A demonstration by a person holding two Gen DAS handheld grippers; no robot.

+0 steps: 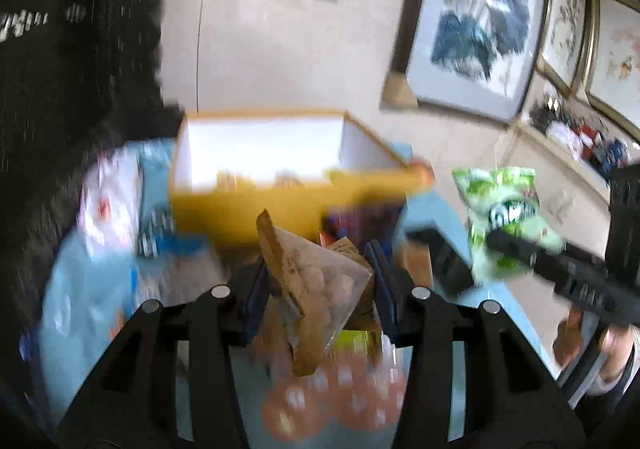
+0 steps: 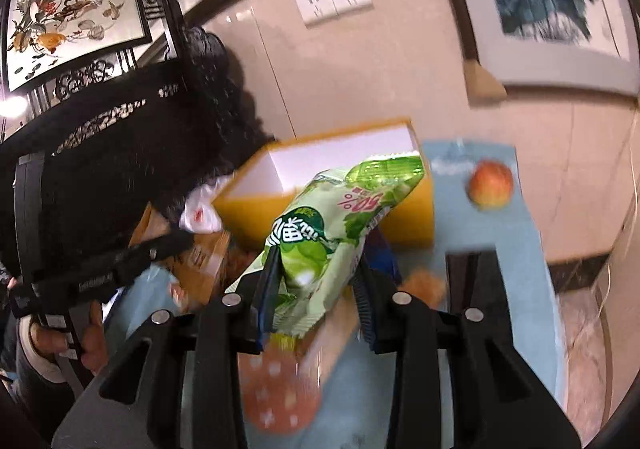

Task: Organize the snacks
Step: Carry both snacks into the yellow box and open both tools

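My left gripper point(image 1: 318, 285) is shut on a brown and clear snack bag point(image 1: 316, 281) of round pieces, held above the table in front of the yellow box point(image 1: 224, 205). My right gripper point(image 2: 316, 281) is shut on a green snack bag point(image 2: 328, 225), held up in front of the same yellow box point(image 2: 412, 225), whose white inside shows. The green bag point(image 1: 500, 209) and right gripper also show at the right of the left wrist view. The left gripper's arm shows at the left of the right wrist view.
A light blue cloth point(image 2: 512, 249) covers the table. An apple point(image 2: 490, 183) lies on it right of the box. A white bag point(image 1: 108, 201) and other snack packs point(image 1: 360, 221) lie around the box. A dark carved chair point(image 2: 100, 153) stands at the left. Framed pictures lean on the wall.
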